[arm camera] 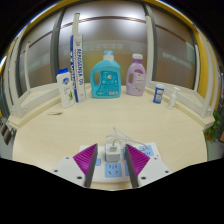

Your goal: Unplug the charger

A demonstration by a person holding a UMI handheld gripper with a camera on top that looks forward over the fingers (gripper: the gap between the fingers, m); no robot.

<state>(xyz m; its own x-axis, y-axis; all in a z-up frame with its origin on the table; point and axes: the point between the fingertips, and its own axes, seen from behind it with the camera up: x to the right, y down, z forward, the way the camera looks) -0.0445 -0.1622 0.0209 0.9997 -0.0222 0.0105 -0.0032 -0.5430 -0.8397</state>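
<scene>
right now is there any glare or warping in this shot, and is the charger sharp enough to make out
Gripper view: strong fisheye warping, the table edge and back ledge bow into curves; soft ceiling-light reflections streak the panels behind the bottles; the white charger between the hand-held gripper fingers is bright, small and soft, its cable barely traceable.

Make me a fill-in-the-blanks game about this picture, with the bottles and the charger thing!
1. The white charger stands ____ the gripper's two fingers.
2. The big bottle in the middle of the row at the back of the table is coloured ____.
3. The purple bottle stands beside the blue one, on the side away from the ____ bottle.
4. The pads on the fingers are coloured ____.

Missing words: between; blue; white; pink
</scene>
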